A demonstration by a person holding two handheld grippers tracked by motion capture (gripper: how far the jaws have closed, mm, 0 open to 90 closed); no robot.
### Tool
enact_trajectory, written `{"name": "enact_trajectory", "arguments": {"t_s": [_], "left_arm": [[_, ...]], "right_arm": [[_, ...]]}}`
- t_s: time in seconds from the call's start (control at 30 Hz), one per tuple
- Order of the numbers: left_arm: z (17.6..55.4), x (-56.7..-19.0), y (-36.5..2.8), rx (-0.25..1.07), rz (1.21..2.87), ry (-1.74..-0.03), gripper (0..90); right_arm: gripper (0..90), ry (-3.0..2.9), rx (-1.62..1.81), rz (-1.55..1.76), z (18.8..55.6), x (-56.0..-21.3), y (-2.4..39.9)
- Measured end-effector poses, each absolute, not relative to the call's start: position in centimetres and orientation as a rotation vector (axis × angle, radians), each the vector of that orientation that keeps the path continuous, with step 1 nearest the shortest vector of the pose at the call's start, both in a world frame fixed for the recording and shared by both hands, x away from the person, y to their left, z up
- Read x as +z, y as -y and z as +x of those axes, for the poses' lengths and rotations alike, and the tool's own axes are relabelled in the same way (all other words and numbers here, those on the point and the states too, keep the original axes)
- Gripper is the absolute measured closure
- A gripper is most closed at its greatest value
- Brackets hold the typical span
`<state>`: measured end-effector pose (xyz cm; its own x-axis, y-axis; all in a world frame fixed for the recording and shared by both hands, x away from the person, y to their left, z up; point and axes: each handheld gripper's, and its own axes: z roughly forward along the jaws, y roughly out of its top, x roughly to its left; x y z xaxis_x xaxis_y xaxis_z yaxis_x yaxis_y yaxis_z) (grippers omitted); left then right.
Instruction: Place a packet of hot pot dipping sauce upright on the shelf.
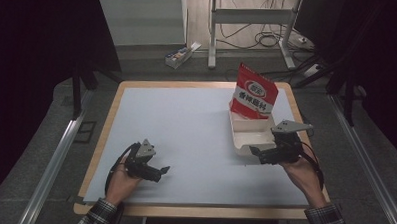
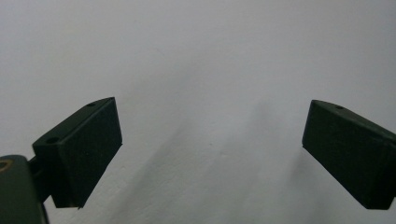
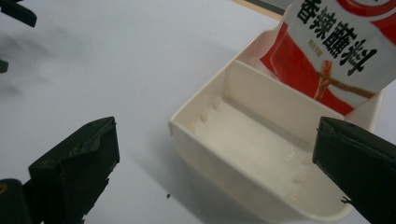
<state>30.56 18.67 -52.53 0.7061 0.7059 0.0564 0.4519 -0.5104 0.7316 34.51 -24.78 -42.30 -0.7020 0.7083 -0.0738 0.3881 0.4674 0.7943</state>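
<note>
A white two-compartment tray (image 1: pixel 250 139) sits at the right of the white mat (image 1: pixel 186 126). A red and white seasoning packet (image 1: pixel 253 94) stands upright in its far compartment; the near compartment is empty. My right gripper (image 1: pixel 259 154) is at the tray's near edge, pointing left. In the right gripper view the right gripper (image 3: pixel 217 135) is open, with the tray (image 3: pixel 261 144) between and beyond its jaws and the packet (image 3: pixel 336 46) behind. My left gripper (image 1: pixel 160 173) rests low at the mat's near left. In its own view the left gripper (image 2: pixel 210 126) is open over bare mat.
The mat lies on a wooden table (image 1: pixel 193 210) whose rim shows all round. Metal rails (image 1: pixel 54 162) run along both sides of the table. On the floor beyond are a small carton (image 1: pixel 178 56) and a desk frame (image 1: pixel 249 33) with cables.
</note>
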Motion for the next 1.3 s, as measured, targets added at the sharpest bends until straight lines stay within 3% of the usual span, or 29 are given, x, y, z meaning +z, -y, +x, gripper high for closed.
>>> {"name": "enact_trajectory", "arguments": {"t_s": [0.5,1.3], "left_arm": [[30.5,-52.4,-18.7,0.429,2.184,-0.881,4.6],[30.4,-52.6,-18.5,0.474,2.206,-0.851,4.4]], "right_arm": [[0.6,-2.327,1.15,0.904,31.4,-43.6,25.4],[1.4,-2.404,1.055,0.93,29.3,-49.9,27.1]]}}
